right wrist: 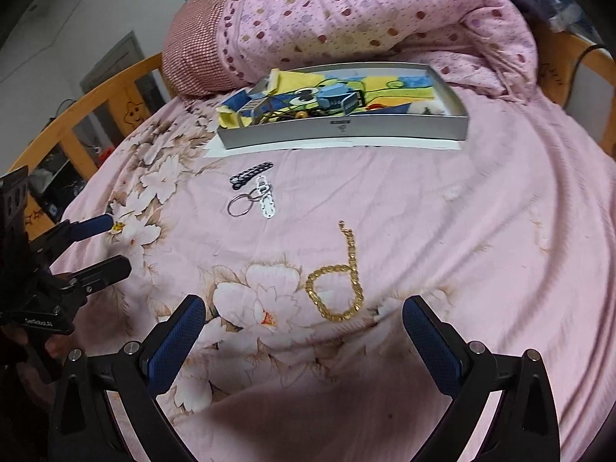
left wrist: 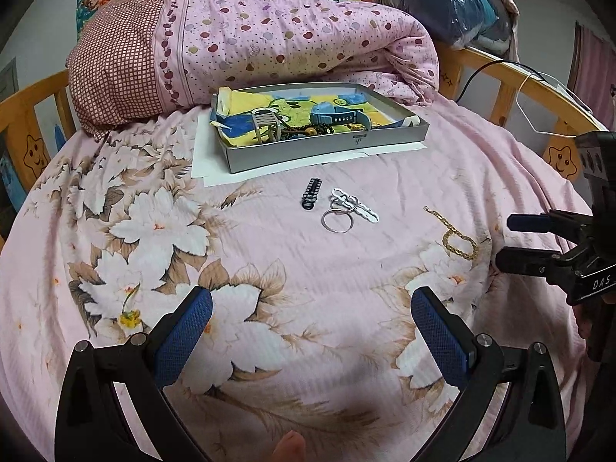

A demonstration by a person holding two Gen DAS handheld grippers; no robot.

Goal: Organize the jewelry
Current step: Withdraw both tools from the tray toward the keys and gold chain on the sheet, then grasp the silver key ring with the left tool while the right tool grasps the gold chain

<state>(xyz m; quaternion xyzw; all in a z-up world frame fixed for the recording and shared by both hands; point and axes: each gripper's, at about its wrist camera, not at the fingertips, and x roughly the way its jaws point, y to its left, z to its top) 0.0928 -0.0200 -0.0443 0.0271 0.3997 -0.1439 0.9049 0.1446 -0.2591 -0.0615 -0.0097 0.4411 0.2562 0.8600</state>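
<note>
Left wrist view: the left gripper [left wrist: 312,325] is spread wide and grasps nothing, above the pink floral bedsheet [left wrist: 269,254]. Bare sheet lies between its fingers and the loose pieces ahead. A black chain piece [left wrist: 308,193] lies just beside a white chain piece [left wrist: 356,205] with a steel key ring [left wrist: 337,220] touching it. The gold chain [left wrist: 458,236] lies well to the right, near the right gripper [left wrist: 502,241], whose fingers stand apart and hold nothing. Its body reads "DAS". The grey tray [left wrist: 331,150] sits on white paper [left wrist: 210,161] near the rolled quilt [left wrist: 269,38], holding a blue watch [left wrist: 338,114] and beads. The tray's front wall bears a small logo, unreadable. A wooden bed rail [left wrist: 512,81] bounds the far right edge.

Right wrist view: the right gripper [right wrist: 302,329] is released, with the gold chain [right wrist: 338,288] lying curled on the sheet just ahead between its fingers, untouched. Open sheet extends right. The left gripper [right wrist: 115,244] enters at left, open; lettering on its body is too blurred to read. The tray [right wrist: 342,131] stands beyond.
</note>
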